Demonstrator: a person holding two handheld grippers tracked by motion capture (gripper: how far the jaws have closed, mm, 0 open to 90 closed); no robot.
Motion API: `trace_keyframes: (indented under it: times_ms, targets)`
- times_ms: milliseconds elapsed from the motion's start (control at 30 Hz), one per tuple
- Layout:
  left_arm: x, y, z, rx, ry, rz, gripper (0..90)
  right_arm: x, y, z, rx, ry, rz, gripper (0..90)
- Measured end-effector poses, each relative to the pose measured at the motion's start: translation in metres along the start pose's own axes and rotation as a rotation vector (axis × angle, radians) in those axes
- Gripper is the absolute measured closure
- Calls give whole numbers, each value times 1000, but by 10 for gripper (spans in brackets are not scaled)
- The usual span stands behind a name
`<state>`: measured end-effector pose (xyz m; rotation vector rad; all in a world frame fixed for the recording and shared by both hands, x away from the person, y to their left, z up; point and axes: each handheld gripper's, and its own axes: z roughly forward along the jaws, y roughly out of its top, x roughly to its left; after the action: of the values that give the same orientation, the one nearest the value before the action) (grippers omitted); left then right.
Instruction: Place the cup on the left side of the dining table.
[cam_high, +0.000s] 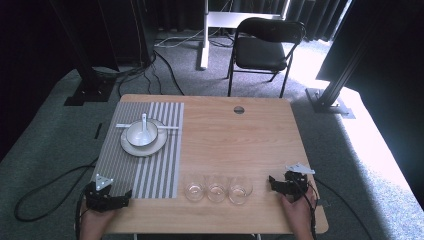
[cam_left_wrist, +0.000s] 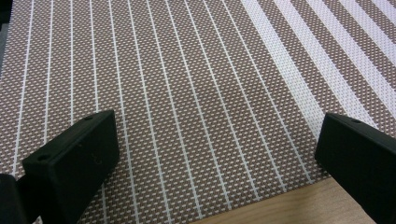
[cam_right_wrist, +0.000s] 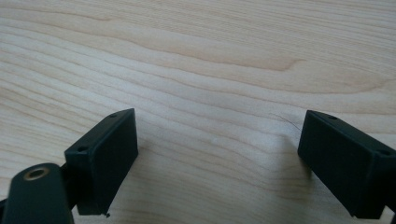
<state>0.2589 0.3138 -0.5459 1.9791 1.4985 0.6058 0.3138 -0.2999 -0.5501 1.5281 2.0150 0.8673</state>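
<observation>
My left gripper (cam_high: 119, 196) rests at the near left corner of the table, over the front edge of a striped placemat (cam_high: 145, 165). Its jaws stand wide open with only the mat's weave (cam_left_wrist: 205, 102) between them. My right gripper (cam_high: 278, 184) sits near the front right of the wooden table (cam_high: 240, 145), open, with bare wood (cam_right_wrist: 219, 116) between its jaws. A white plate (cam_high: 155, 146) carries a white bowl (cam_high: 141, 134) with a spoon (cam_high: 144, 120) in it, at the far end of the mat. Three clear glasses (cam_high: 216, 190) stand in a row between the two grippers.
A round hole (cam_high: 239, 109) marks the table's far edge. Behind the table stands a black folding chair (cam_high: 265, 45) on grey carpet. Cables (cam_high: 45, 185) trail across the floor at the left. Dark stands and curtains ring the area.
</observation>
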Motion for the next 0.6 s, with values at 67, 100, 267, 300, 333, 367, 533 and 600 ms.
trace_keyframes:
  times_ms: [67, 100, 267, 300, 333, 367, 533, 600]
  targets:
    - [1, 0, 0, -1, -11, 12, 2, 0, 0, 0, 0, 0, 0, 115]
    - [1, 0, 0, -1, -11, 12, 2, 0, 0, 0, 0, 0, 0, 115]
    - [13, -5, -12, -57, -76, 68, 2, 0, 0, 0, 0, 0, 0, 115]
    - [13, -5, -12, -57, -76, 68, 2, 0, 0, 0, 0, 0, 0, 115]
    - [20, -8, -15, -40, -103, 85, 2, 0, 0, 0, 0, 0, 0, 115]
    - [20, -8, -15, -40, -103, 85, 2, 0, 0, 0, 0, 0, 0, 115]
    - [29, -16, -20, -64, -170, 104, 2, 0, 0, 0, 0, 0, 0, 115]
    - [30, -15, -22, -73, -191, 102, 2, 0, 0, 0, 0, 0, 0, 115]
